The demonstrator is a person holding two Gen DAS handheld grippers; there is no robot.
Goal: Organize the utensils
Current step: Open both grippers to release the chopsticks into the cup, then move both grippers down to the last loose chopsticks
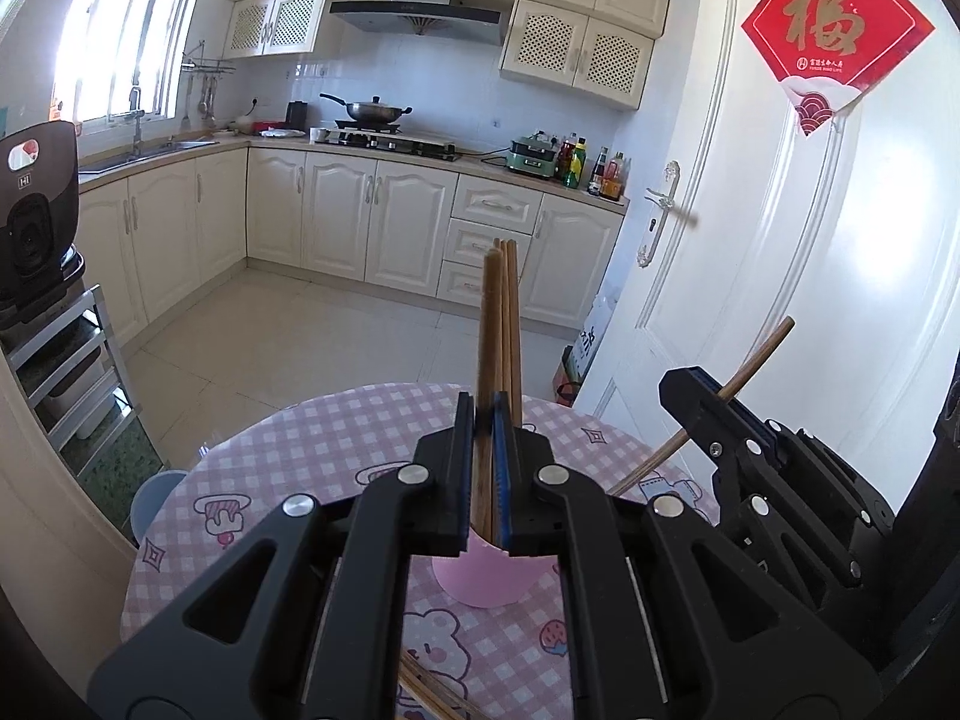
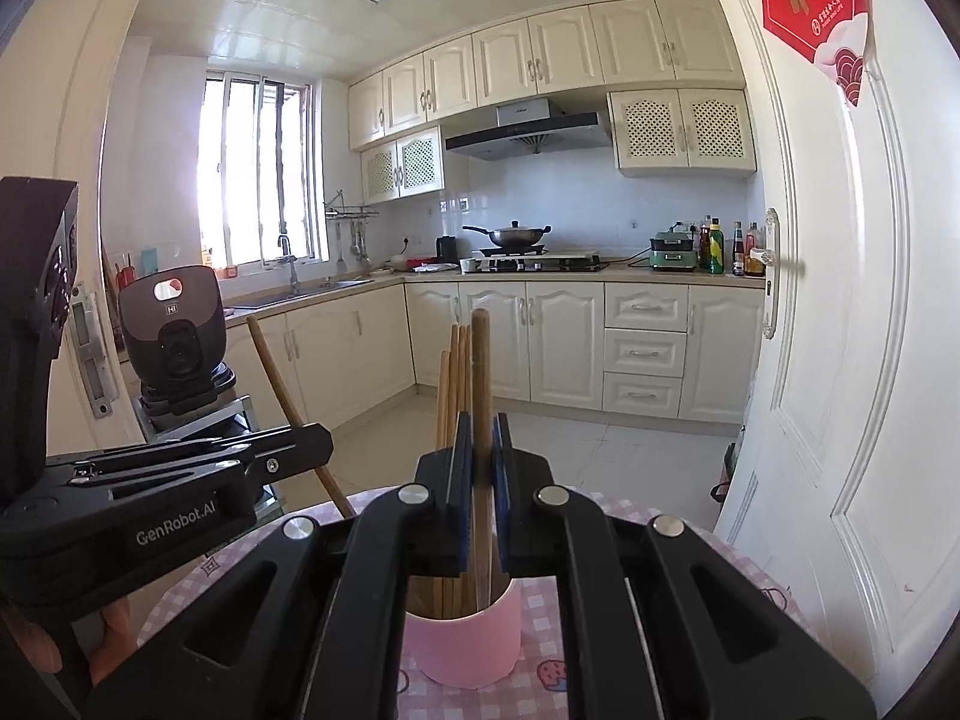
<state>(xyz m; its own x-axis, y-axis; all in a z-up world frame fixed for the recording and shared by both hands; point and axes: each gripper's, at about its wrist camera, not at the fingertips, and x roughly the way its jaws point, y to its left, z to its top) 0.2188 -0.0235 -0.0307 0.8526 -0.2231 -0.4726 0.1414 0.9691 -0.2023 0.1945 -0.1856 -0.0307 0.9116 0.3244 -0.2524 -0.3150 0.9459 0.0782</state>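
Note:
A pink cup point(image 2: 465, 645) stands on the pink checked tablecloth point(image 1: 336, 456) and holds several wooden chopsticks point(image 2: 453, 384). It also shows in the left wrist view point(image 1: 480, 582). My left gripper point(image 1: 483, 420) is shut on one wooden chopstick point(image 1: 491, 324), held upright over the cup. My right gripper point(image 2: 478, 444) is shut on another wooden chopstick point(image 2: 480, 372), upright with its lower end in the cup. Each gripper shows in the other's view, the right one point(image 1: 702, 402) with its chopstick slanting, the left one point(image 2: 312, 444) likewise.
More chopsticks point(image 1: 429, 693) lie on the table near its front edge. A white door point(image 1: 780, 252) stands close on the right. A metal rack with a dark rice cooker point(image 2: 171, 330) stands left of the table. A blue stool point(image 1: 156, 501) sits at the table's left.

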